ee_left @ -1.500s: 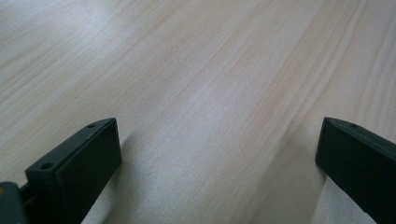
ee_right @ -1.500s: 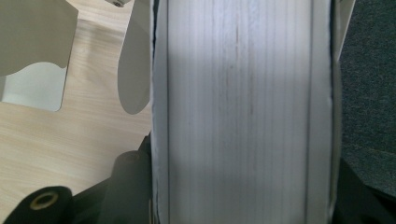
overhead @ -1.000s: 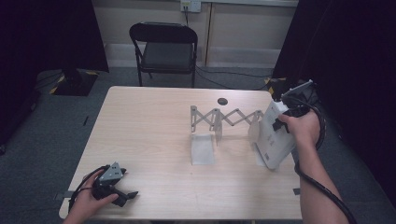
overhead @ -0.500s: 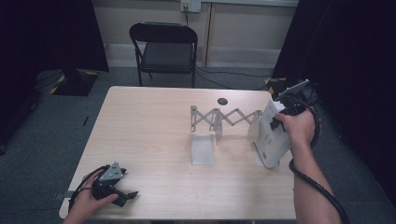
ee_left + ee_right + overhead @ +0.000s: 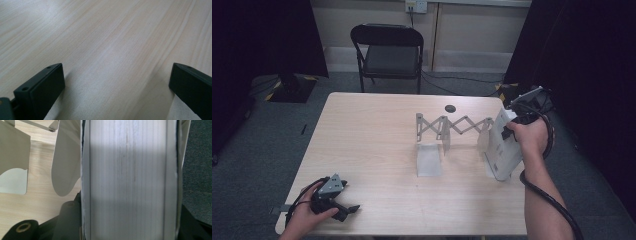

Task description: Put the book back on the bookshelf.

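A thick white book (image 5: 504, 145) stands tilted on its lower end at the table's right edge, against the right end of a grey metal accordion rack (image 5: 452, 125). My right gripper (image 5: 512, 127) is shut on the book's upper part. In the right gripper view the book's page edge (image 5: 128, 180) sits between the two black jaws of the right gripper (image 5: 128, 222). My left gripper (image 5: 346, 210) rests at the table's front left corner. It stands open over bare wood, and the left gripper (image 5: 117, 77) has nothing between its jaws.
The rack's upright plates and a flat base plate (image 5: 428, 159) stand mid-table. A small black disc (image 5: 450, 108) lies near the far edge. A black folding chair (image 5: 389, 50) stands beyond the light wooden table (image 5: 362, 140). Dark curtains hang on both sides.
The right hand with its gripper has shifted slightly toward the rack while holding the book, which leans much as before. The left gripper has not moved.
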